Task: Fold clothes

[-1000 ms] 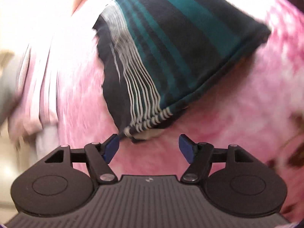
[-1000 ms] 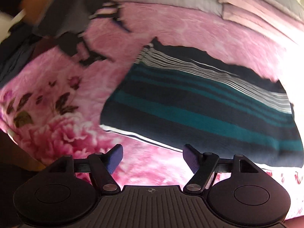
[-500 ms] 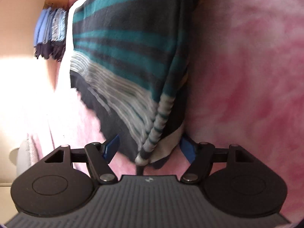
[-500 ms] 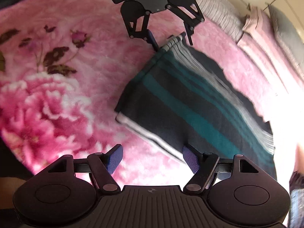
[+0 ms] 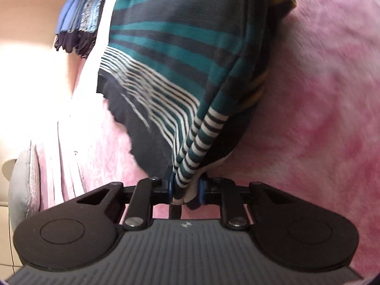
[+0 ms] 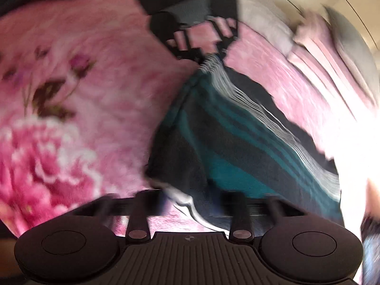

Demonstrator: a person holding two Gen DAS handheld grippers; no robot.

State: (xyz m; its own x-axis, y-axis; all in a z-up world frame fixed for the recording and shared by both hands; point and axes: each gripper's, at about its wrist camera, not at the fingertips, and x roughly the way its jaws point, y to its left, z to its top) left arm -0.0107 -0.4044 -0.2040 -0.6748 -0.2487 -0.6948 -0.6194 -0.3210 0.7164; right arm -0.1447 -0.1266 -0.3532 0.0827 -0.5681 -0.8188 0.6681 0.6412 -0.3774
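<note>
Left wrist view: my left gripper (image 5: 185, 191) is clamped on a bunched corner of the striped garment (image 5: 171, 54), which stretches away ahead of its fingers across the pink floral blanket (image 5: 320, 118). The cloth is dark with teal bands and a run of thin white lines near one edge, doubled over on itself, with a mustard lining showing far ahead to the right. From the right wrist, badly blurred, the same garment (image 6: 228, 142) runs from the left gripper (image 6: 209, 57), well ahead, back under my right gripper (image 6: 190, 201); fabric lies between its fingers, but I cannot tell whether they have closed on it. I judge a fold is in hand, one corner raised. Next I need a sure hold on the near edge, then both corners carried across evenly.
</note>
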